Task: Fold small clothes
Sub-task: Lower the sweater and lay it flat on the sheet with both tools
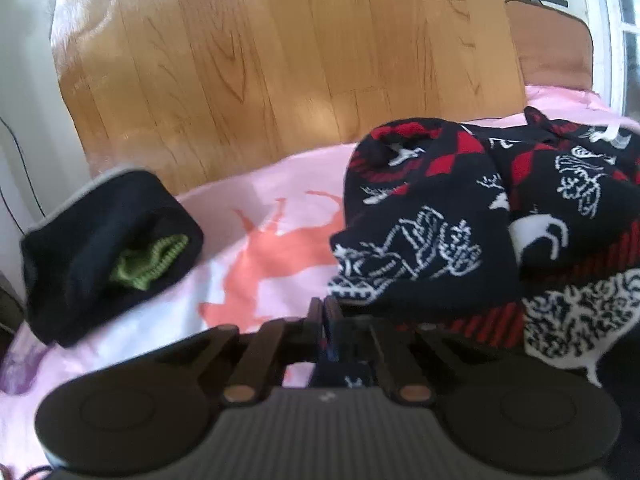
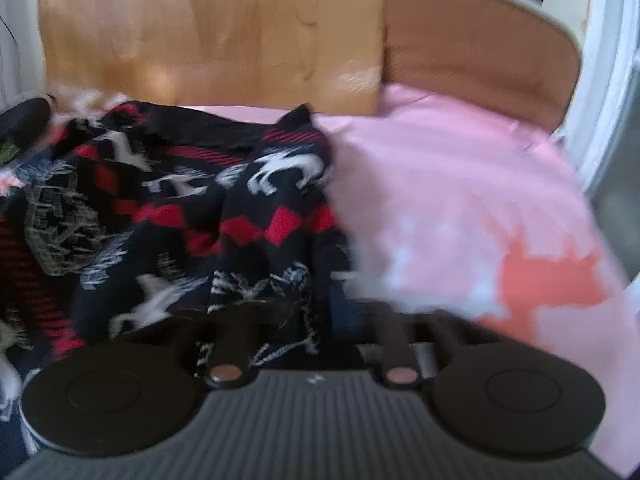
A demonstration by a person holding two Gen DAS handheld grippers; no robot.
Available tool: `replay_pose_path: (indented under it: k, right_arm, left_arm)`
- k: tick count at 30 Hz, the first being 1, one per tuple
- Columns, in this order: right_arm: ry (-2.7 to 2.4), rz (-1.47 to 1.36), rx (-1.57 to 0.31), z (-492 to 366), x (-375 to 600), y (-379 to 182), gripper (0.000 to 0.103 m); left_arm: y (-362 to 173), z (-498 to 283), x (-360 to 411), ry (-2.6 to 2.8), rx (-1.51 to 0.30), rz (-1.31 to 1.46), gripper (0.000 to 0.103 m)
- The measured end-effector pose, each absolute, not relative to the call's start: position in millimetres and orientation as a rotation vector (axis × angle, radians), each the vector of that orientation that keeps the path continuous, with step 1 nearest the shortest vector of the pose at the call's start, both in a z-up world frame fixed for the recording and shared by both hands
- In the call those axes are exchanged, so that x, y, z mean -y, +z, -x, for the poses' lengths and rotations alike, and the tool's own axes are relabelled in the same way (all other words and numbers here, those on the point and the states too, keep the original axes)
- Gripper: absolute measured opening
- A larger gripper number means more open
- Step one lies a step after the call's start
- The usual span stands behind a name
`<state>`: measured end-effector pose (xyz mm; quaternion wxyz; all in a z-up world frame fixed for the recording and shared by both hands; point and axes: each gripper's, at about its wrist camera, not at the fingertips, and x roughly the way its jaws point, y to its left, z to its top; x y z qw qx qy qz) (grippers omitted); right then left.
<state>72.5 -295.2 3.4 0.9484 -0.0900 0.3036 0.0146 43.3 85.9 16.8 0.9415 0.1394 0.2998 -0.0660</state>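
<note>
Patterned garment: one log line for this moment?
left tool: shut on patterned garment | right tool: state unclear, fabric over it | garment: bunched on pink blanket | dark folded item: left of garment

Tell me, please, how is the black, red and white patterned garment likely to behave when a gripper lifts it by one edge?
Probably floppy: the patterned garment lies bunched in soft folds on the pink blanket. It would likely drape and sag rather than hold shape. Its knit-looking surface suggests fair grip, not slipperiness. The left gripper appears shut at its edge.
</note>
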Motion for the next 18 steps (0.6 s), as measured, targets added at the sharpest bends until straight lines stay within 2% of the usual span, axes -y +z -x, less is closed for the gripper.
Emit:
replay_pose_path:
  k: [2,4,5,7,8,10,11,14,16,18]
  right_arm:
    - [-0.138,0.266,-0.527,-83.1,314.3,23.9,0.016]
    - [-0.388,0.394,-0.441,-98.0,337.4,35.2,0.011]
    - [-0.53,0.425,-0.418,-107.0,351.8,40.7,0.016]
    - [-0.589,0.294,-0.44,-111.9,375.7,59.0,0.018]
    - [-0.52,0.181,-0.431,-105.5,379.4,67.9,0.022]
    - [-0.336,-0.01,-0.435,-92.2,371.5,75.6,0.044]
    - [-0.233,-0.081,-0.456,-87.2,362.9,75.0,0.059]
    - [0.012,-0.14,-0.488,-67.4,317.5,64.1,0.06]
    - [0.101,-0.074,-0.508,-54.6,282.2,52.3,0.061]
    - [0.175,0.004,-0.541,-45.2,249.1,37.1,0.061]
  left_arm:
    - [24.6,-42.7,-96.9,-0.065,-0.567,-0.276,0.002]
    - [37.3,-42.1,-118.4,0.038,-0.538,-0.214,0.002]
    - [43.9,-40.8,-129.5,0.095,-0.529,-0.182,0.002]
    - [57.3,-30.9,-146.8,0.132,-0.524,-0.117,0.002]
    - [61.8,-23.8,-148.2,0.109,-0.519,-0.1,0.003]
    - [68.0,0.0,-140.9,0.005,-0.505,-0.077,0.005]
    - [68.3,9.4,-135.2,-0.053,-0.51,-0.069,0.01]
    - [63.7,40.8,-112.0,-0.246,-0.543,-0.028,0.021]
    - [57.6,56.7,-95.1,-0.345,-0.577,-0.015,0.023]
    - [51.1,68.4,-80.4,-0.409,-0.604,0.0,0.029]
